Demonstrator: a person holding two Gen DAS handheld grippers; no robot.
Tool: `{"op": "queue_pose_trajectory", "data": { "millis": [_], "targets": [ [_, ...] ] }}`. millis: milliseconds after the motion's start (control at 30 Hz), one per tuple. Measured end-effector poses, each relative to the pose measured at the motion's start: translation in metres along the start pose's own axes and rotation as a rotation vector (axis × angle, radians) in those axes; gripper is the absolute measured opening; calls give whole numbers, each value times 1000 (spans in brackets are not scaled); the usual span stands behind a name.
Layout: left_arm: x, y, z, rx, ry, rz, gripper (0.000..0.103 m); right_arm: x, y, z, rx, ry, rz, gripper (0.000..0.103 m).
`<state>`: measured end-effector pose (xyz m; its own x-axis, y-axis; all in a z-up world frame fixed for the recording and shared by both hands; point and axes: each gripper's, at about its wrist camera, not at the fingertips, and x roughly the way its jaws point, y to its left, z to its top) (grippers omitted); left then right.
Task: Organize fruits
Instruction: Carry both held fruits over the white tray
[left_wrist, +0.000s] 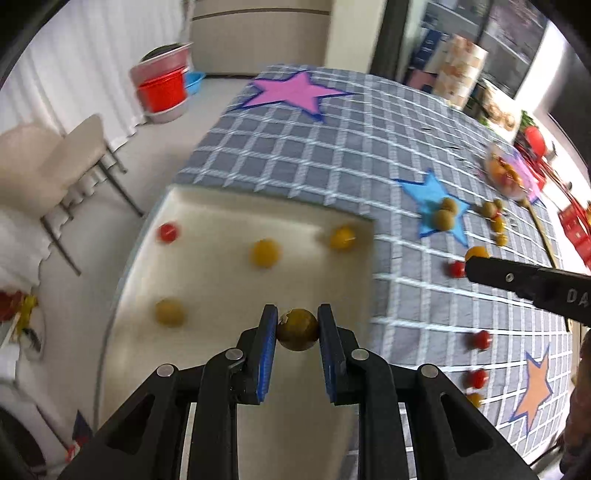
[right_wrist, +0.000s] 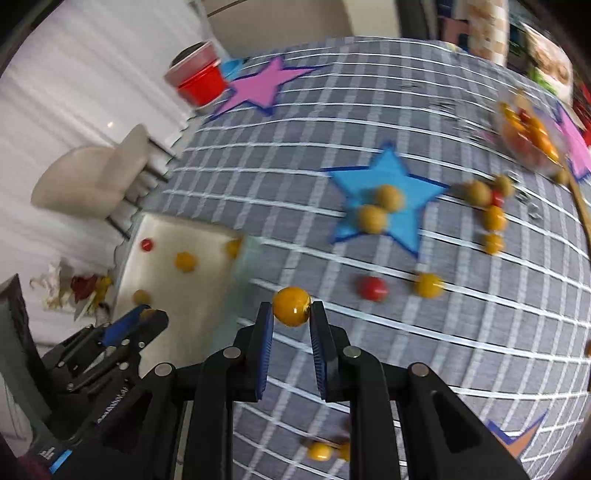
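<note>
the left tongs grip a brownish-green round fruit low in the frame's centre, over the white tray, where one red and three yellow fruits lie apart. the right tongs pinch a yellow cherry tomato above the checked worktop. more fruits lie scattered near the blue star at right.

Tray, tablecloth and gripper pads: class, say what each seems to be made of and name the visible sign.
Tray: probably smooth plastic or enamelled metal, cream, with a soft sheen; blur leaves it open.
Tablecloth: woven fabric, matte grey with a white grid, with coloured star patches on it.
Left gripper pads: blue, ribbed, likely rubber, on black moulded plastic fingers.
</note>
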<state>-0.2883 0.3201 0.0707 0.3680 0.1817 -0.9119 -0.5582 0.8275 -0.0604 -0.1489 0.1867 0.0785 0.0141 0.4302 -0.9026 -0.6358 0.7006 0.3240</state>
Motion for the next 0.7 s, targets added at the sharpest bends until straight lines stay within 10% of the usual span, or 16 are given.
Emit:
{"op": "queue_pose_trajectory", "data": {
  "millis": [700],
  "targets": [
    [31,102,-37,-166,49,160,24,106,129,10,-196,161,74,22]
  ]
}}
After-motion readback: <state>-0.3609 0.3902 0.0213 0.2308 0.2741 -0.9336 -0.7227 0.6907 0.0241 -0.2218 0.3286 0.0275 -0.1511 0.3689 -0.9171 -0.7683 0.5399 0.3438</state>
